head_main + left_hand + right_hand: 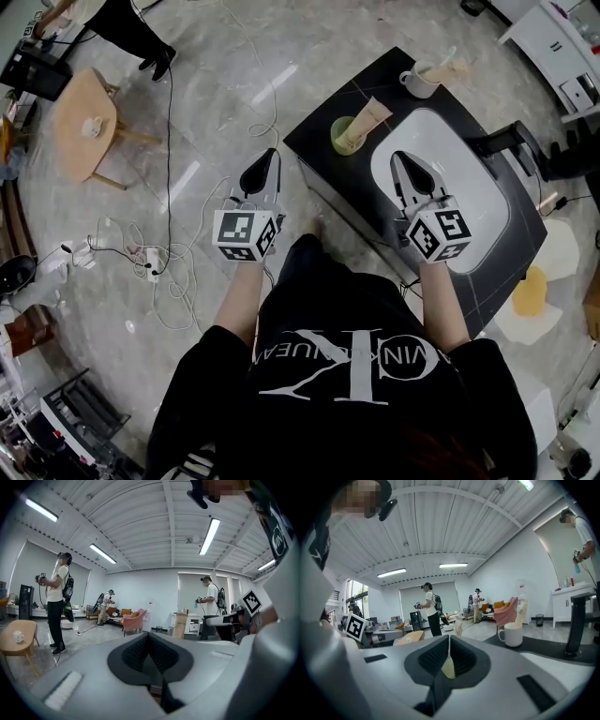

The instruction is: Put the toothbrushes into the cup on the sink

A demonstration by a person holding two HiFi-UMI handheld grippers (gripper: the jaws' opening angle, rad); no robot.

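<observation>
Left tool (267,157) jaws together, empty, over floor (216,75) beside desk (375,86); right tool (401,161) likewise closed, empty, above sink (473,192), white mug (419,82) beyond.

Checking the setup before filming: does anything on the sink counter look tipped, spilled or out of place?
Nothing stands out. The green cup and the white mug stand upright on the black counter, each with a pale item leaning inside.
</observation>
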